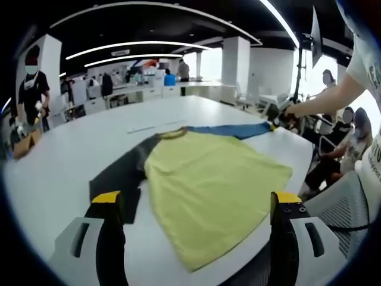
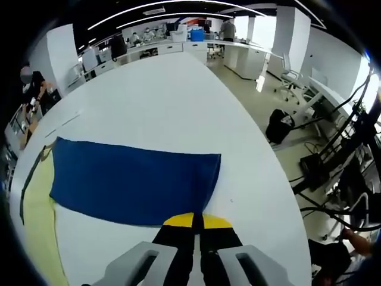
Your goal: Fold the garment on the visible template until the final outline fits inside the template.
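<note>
The garment lies spread flat across the white table, its yellow body reaching the near edge, a dark sleeve off to one side and a blue sleeve stretched toward the far-right edge. It looks like thin, limp cloth: light, likely to sag and crease, best taken by a hem or sleeve end. The right gripper has its yellow-tipped jaws pressed together on the blue sleeve's end edge, apparently pinching it. The left gripper hovers over the yellow hem, jaws wide apart, holding nothing. No readable writing or brand on the cloth; any template outline I cannot make out.
</note>
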The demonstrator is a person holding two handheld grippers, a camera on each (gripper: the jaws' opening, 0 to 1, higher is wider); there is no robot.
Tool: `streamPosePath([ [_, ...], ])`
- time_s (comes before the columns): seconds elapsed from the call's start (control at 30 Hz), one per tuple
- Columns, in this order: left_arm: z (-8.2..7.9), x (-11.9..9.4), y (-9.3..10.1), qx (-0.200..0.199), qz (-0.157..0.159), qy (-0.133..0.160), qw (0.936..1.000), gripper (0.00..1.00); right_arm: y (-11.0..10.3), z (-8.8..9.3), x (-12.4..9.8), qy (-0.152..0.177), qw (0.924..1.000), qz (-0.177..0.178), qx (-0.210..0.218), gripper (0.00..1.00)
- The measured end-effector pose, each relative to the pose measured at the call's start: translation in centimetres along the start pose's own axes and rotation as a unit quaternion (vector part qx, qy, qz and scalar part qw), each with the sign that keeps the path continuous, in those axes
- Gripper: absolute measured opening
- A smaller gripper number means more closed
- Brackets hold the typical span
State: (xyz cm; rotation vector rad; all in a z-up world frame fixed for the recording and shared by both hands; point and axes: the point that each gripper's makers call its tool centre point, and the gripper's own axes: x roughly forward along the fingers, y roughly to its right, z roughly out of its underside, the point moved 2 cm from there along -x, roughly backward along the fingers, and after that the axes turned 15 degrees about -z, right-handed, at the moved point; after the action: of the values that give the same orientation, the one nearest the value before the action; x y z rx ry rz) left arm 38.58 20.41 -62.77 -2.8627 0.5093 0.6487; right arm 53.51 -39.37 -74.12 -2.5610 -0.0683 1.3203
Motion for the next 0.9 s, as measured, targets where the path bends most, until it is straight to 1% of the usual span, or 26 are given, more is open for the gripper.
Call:
streamPosePath([
  [0.07,0.0,0.0,-0.1,0.001,-0.001,0.0,1.0,0.99,-0.1,0.1,-0.1,0.0,1.0,-0.002,0.008,0.0],
  [0.2,0.0,-0.1,-0.3,0.001,-0.003,0.0,1.0,0.99,-0.5,0.3,-0.6,-0.002,0.9999,-0.004,0.01,0.0],
  [0.3,0.0,-0.1,-0.4,-0.002,-0.003,0.001,1.0,0.99,-1.0,0.1,-1.1,0.003,0.9999,-0.005,0.013,0.0],
  [0.4,0.1,-0.2,-0.5,-0.001,-0.003,0.0,1.0,0.99,-1.4,0.6,-1.6,-0.008,0.9995,-0.004,0.032,0.0],
  [0.5,0.1,-0.3,-0.6,-0.001,-0.002,0.001,1.0,0.99,-1.7,0.7,-1.9,-0.011,0.9996,-0.005,0.026,0.0],
  [0.6,0.1,-0.4,-0.6,0.001,-0.002,0.002,1.0,0.99,-1.9,1.0,-2.2,-0.016,0.9994,-0.007,0.028,0.0],
  [0.77,0.1,-0.6,-0.6,-0.003,-0.002,0.006,1.0,0.99,-2.3,0.7,-2.8,-0.012,0.9996,-0.009,0.025,0.0],
  [0.83,0.1,-0.7,-0.6,-0.003,-0.002,0.005,1.0,0.99,-2.5,0.5,-3.0,-0.014,0.9996,-0.01,0.022,0.0],
  [0.9,0.4,-0.8,-0.7,-0.002,-0.004,-0.003,1.0,0.99,-2.9,0.4,-3.3,-0.019,0.9997,-0.004,0.016,0.0],
])
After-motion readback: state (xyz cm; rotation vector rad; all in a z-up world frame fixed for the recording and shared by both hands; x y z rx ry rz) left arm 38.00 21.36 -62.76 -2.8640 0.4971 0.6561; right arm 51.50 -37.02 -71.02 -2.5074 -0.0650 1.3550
